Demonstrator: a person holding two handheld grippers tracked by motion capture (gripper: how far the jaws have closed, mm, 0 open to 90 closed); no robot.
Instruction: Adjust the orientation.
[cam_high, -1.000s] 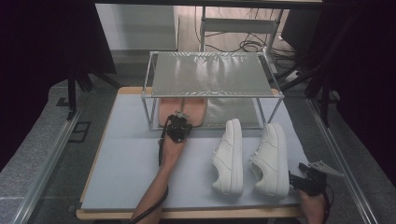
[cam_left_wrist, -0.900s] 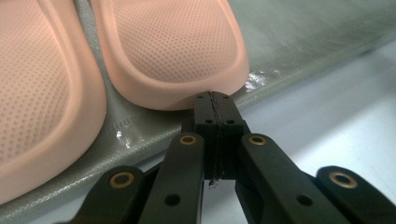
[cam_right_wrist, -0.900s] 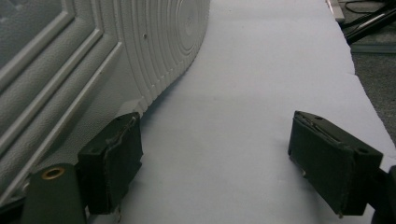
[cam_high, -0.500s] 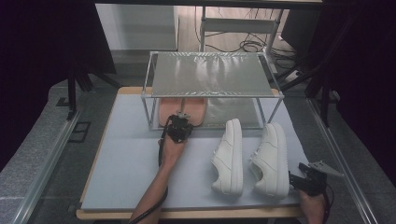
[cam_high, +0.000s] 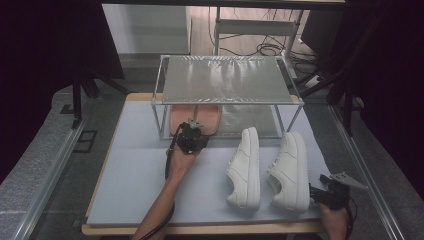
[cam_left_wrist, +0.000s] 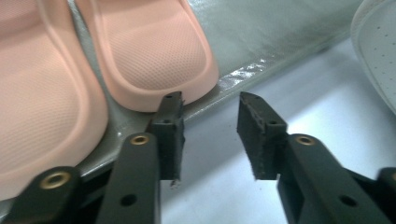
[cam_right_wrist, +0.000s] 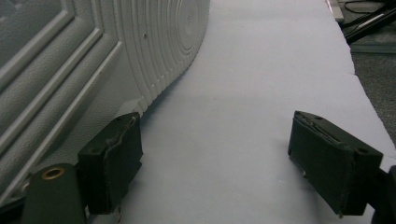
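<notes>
Two pink slippers (cam_high: 206, 116) (cam_left_wrist: 159, 51) lie side by side on the lower shelf (cam_left_wrist: 261, 28) of a metal rack (cam_high: 225, 80). My left gripper (cam_high: 194, 127) (cam_left_wrist: 210, 107) sits at the shelf's front edge, just short of the right slipper's end. Its jaws have just been opening and stand open with nothing between them. A pair of white sneakers (cam_high: 245, 167) rests on the blue mat (cam_high: 135, 185). At the heel of the right sneaker (cam_high: 290, 170) (cam_right_wrist: 93, 51) my right gripper (cam_high: 316, 192) (cam_right_wrist: 215, 126) stands open and low over the mat, its left pad (cam_right_wrist: 114, 154) beside the sole.
The rack's upper shelf is bare and overhangs the slippers. A corner of the left sneaker (cam_left_wrist: 378, 42) lies right of my left gripper. The mat's right edge (cam_right_wrist: 359, 88) is close to my right gripper. Dark stands and cables surround the table.
The left gripper has shifted a little at the rack's front. The right gripper and both sneakers have kept still.
</notes>
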